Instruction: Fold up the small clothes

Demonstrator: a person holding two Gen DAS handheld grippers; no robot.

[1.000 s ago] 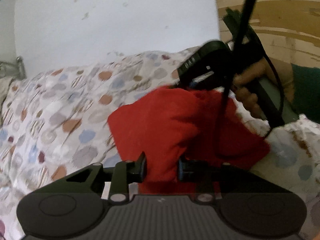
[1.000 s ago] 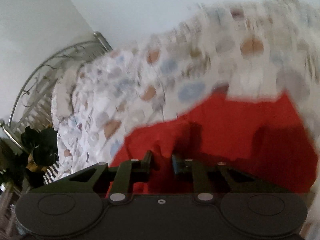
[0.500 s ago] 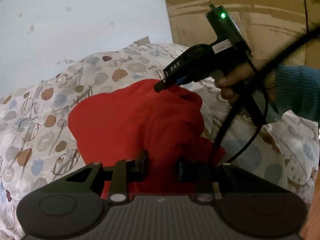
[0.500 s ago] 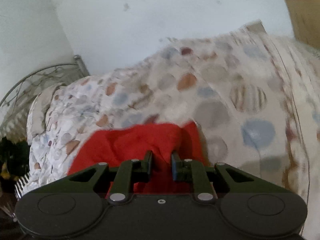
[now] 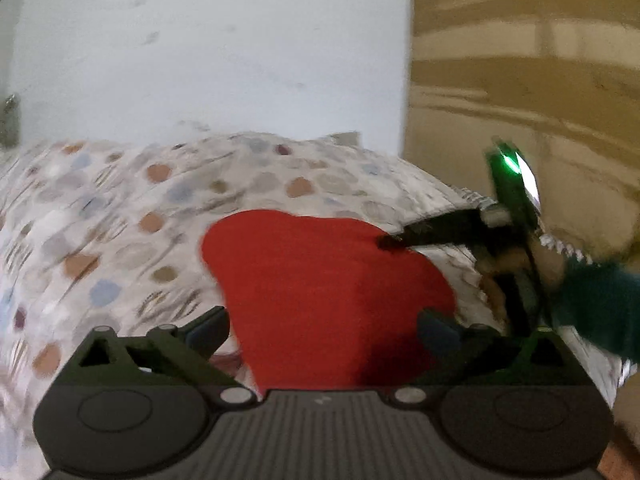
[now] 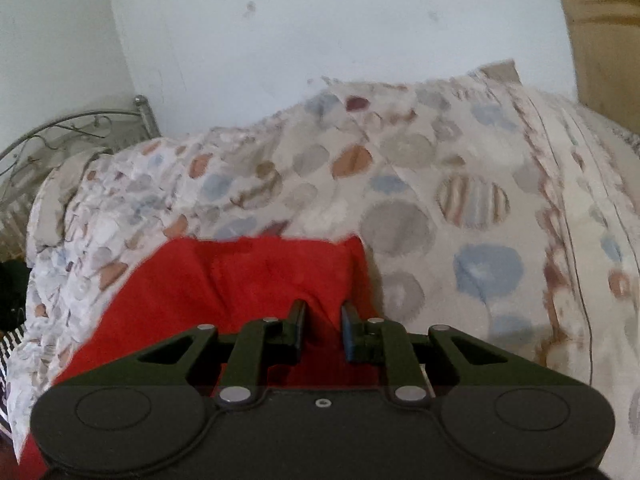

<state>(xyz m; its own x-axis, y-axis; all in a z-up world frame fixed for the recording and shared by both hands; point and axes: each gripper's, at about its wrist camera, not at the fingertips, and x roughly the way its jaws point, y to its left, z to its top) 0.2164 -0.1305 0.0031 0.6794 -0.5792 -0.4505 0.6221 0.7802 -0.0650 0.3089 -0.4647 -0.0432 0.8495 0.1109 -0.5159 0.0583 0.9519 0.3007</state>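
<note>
A small red garment (image 5: 320, 280) lies flat on the spotted bedspread (image 5: 120, 208). My left gripper (image 5: 322, 326) is open wide, its jaws standing apart on either side of the garment's near edge. My right gripper (image 6: 322, 330) has its jaws close together with a fold of the red garment (image 6: 224, 280) pinched between them. In the left wrist view the right gripper (image 5: 390, 242) reaches in from the right, its tip at the garment's far right edge.
The bedspread (image 6: 460, 208) covers the bed up to a white wall (image 6: 320, 20). A metal bed frame (image 6: 60, 132) stands at the left. A wooden panel (image 5: 520, 60) stands to the right. A dark plant is at the left edge.
My left gripper has opened and let go of the red garment, which now lies flatter on the bed. My right gripper stays shut on its edge.
</note>
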